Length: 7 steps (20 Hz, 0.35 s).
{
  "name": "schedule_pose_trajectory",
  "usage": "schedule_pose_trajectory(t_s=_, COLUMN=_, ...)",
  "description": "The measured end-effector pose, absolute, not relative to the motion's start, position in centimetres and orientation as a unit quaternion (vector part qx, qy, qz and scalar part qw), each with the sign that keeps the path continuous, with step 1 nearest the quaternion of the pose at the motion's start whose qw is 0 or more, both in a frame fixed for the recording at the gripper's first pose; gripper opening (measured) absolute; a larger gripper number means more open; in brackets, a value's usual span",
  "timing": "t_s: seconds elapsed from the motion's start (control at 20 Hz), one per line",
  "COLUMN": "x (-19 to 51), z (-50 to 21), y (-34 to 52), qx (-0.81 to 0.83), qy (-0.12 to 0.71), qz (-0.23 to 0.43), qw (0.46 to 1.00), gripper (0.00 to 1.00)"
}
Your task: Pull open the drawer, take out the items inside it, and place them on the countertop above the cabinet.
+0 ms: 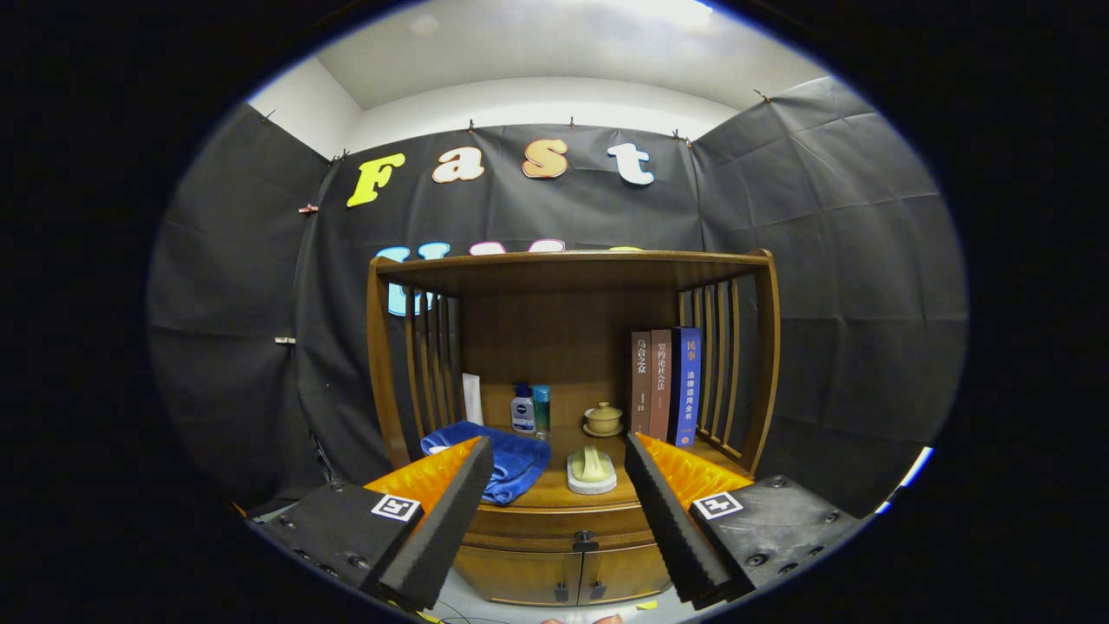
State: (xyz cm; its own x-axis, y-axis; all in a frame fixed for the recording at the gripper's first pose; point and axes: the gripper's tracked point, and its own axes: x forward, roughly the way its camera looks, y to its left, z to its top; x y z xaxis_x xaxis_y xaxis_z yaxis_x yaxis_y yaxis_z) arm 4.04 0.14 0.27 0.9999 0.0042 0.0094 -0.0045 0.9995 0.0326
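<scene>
Here, the gripper (559, 511) hovers in front of a wooden cabinet with its jaws spread wide and holding nothing. Between them, low on the cabinet front, sits the drawer (554, 523), closed flush, its small dark handle (585, 541) at the centre. Directly above the drawer lies the counter (554, 496). On it, above the handle, rests a pale scrubbing brush (592, 470); left of the brush is a folded blue towel (502, 459); behind it stand two small bottles (530, 409), a lidded cup (603, 419) and three upright books (665, 386). A shut drawer with things on the counter fits either a drawer waiting to be pulled or one emptied and pushed back; the drawer's contents are hidden.
</scene>
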Motion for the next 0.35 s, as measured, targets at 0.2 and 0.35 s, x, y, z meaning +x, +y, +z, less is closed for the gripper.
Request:
schedule_pose_trajectory(t_s=0.2, x=4.03, z=0.29, y=0.25, qx=0.017, qy=-0.006, qz=0.003, qw=1.000, gripper=0.99)
schedule_pose_trajectory(t_s=0.35, x=3.96, z=0.40, y=0.21, qx=0.016, qy=-0.006, qz=0.003, qw=1.000, gripper=0.99)
